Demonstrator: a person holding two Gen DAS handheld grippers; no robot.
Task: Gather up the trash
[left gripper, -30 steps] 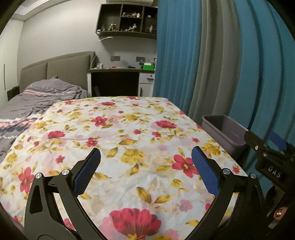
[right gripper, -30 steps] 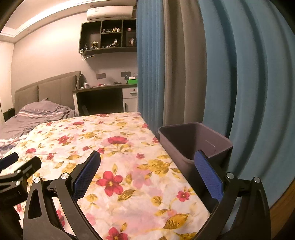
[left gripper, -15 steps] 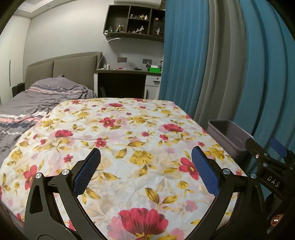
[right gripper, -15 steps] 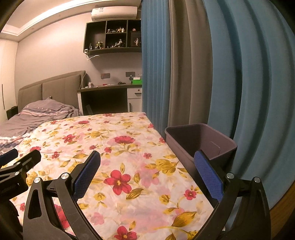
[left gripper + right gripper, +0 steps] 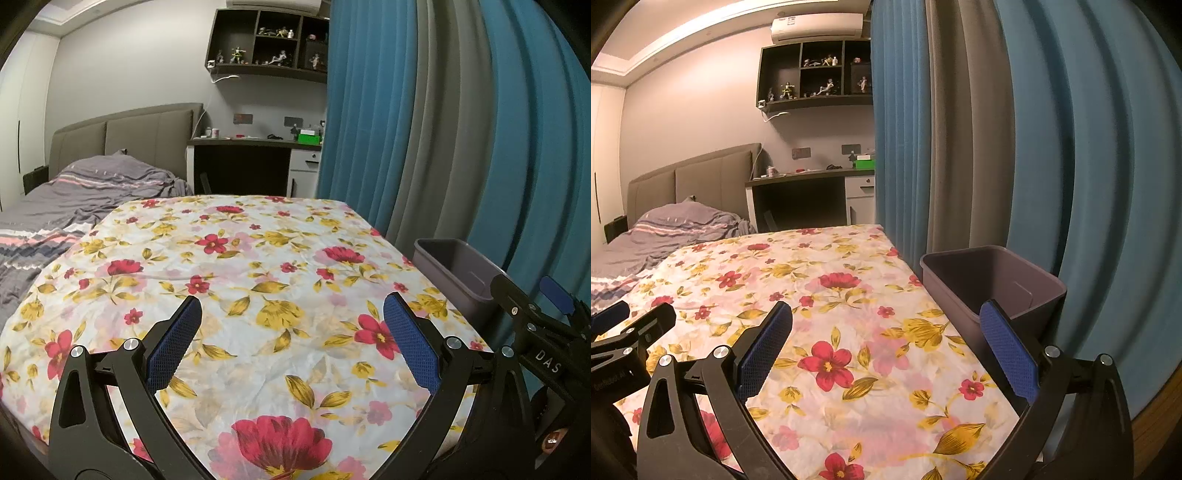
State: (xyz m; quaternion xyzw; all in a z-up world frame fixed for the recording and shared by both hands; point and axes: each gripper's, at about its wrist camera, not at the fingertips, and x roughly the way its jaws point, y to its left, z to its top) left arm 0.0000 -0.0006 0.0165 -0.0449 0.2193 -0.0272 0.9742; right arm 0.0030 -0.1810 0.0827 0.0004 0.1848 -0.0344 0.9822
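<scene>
A grey plastic bin (image 5: 458, 273) (image 5: 990, 280) stands at the right edge of a table under a floral cloth (image 5: 258, 280) (image 5: 827, 302); I see nothing inside it. My left gripper (image 5: 291, 336) hangs open above the near part of the cloth, nothing between its blue pads. My right gripper (image 5: 886, 339) is open too, its right finger in front of the bin's near wall. Each gripper shows at the edge of the other's view. No loose trash shows on the cloth.
Blue and grey curtains (image 5: 424, 129) hang close behind the bin on the right. A bed with grey bedding (image 5: 74, 199) lies to the left. A desk (image 5: 251, 162) and wall shelves with figurines (image 5: 269, 40) stand at the far wall.
Both cameras have tipped upward and pulled back a little, so more of the wall and shelves shows. The jaws have stayed open.
</scene>
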